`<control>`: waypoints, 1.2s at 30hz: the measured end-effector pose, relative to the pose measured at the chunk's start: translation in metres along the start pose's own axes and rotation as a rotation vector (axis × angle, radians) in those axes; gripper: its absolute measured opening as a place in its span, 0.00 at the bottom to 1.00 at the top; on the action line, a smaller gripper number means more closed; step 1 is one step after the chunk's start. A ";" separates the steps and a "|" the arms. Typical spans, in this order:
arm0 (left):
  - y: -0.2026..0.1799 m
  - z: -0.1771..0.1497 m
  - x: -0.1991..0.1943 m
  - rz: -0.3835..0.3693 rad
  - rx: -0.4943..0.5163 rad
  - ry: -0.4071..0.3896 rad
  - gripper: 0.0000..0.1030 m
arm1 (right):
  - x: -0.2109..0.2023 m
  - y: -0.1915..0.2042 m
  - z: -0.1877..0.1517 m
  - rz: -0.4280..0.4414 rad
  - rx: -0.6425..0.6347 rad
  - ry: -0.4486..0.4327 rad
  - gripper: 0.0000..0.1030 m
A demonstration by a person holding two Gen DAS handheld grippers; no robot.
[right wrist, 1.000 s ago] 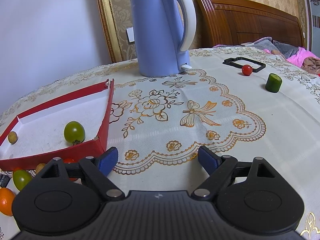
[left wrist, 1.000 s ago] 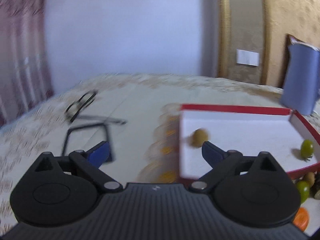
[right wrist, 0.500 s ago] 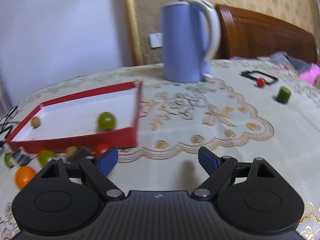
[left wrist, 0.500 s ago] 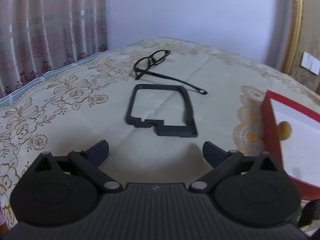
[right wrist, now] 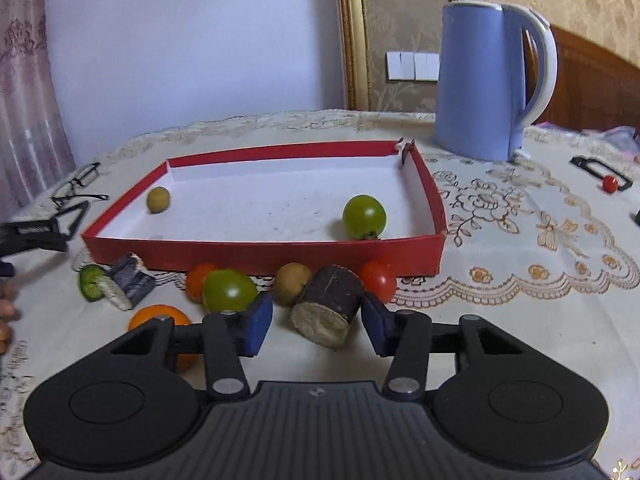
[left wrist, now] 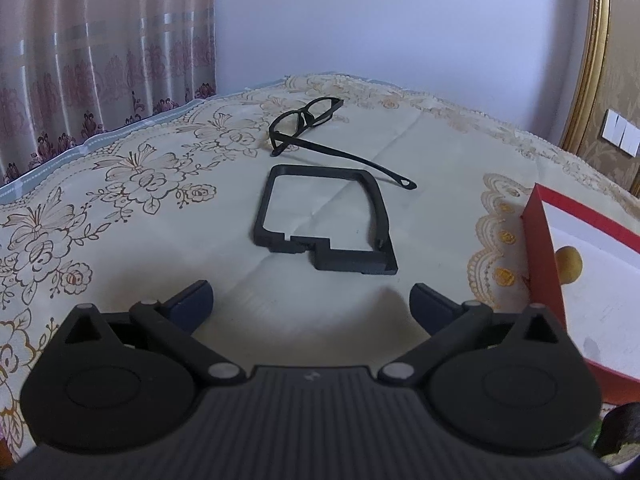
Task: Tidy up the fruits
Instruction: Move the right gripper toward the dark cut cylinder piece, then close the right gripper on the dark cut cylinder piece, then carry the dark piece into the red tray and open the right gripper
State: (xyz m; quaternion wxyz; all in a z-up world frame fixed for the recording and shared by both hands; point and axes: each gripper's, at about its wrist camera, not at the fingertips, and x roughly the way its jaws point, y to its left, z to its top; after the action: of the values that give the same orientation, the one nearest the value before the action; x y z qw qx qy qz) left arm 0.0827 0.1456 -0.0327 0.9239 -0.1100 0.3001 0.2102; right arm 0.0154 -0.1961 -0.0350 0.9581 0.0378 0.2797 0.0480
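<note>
- We see the dark cut fruit chunk (right wrist: 327, 303) lying straight ahead between our right gripper's (right wrist: 317, 322) parted fingers, cut end toward us, long axis pointing away.
- That gripper sits low, open, holding nothing.
- The red tray (right wrist: 264, 246) lies just beyond.
- Our left gripper (left wrist: 310, 304) faces away, open and empty.

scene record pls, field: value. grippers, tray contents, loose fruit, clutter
left gripper: open, empty, over bare cloth
right gripper: open, around brown stub, not clamped
red tray: green tomato, small yellow fruit
loose in front of tray: green tomato, red tomato, orange, cucumber piece
clutter: glasses, black frame, kettle
</note>
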 end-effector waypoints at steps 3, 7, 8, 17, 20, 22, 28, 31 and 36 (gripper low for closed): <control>0.000 0.000 0.000 -0.003 -0.005 -0.002 1.00 | 0.005 0.001 -0.001 -0.023 -0.002 0.007 0.33; 0.002 0.000 -0.001 -0.010 -0.013 -0.005 1.00 | -0.001 -0.005 -0.003 -0.002 0.022 -0.014 0.32; 0.002 0.000 -0.001 -0.009 -0.012 -0.005 1.00 | -0.004 -0.004 -0.004 0.001 0.018 -0.024 0.32; 0.002 0.000 -0.001 -0.008 -0.012 -0.005 1.00 | -0.029 -0.003 0.018 0.039 -0.018 -0.129 0.32; 0.002 0.000 -0.001 -0.008 -0.012 -0.005 1.00 | -0.017 0.001 0.037 0.039 -0.046 -0.143 0.33; 0.003 0.000 -0.001 -0.009 -0.013 -0.005 1.00 | 0.001 0.003 0.049 0.039 -0.052 -0.123 0.32; 0.003 0.000 -0.001 -0.007 -0.011 -0.004 1.00 | 0.061 0.013 0.067 0.053 -0.089 -0.025 0.33; 0.003 0.000 -0.001 -0.008 -0.012 -0.005 1.00 | 0.078 0.017 0.065 0.038 -0.102 0.016 0.33; 0.003 0.000 0.000 -0.007 -0.010 -0.004 1.00 | 0.089 0.019 0.061 0.038 -0.110 0.047 0.34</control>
State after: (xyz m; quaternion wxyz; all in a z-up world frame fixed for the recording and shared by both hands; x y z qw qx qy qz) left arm 0.0813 0.1478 -0.0325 0.9246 -0.1151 0.2970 0.2088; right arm 0.1212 -0.1703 -0.0295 0.9509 -0.0106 0.2982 0.0824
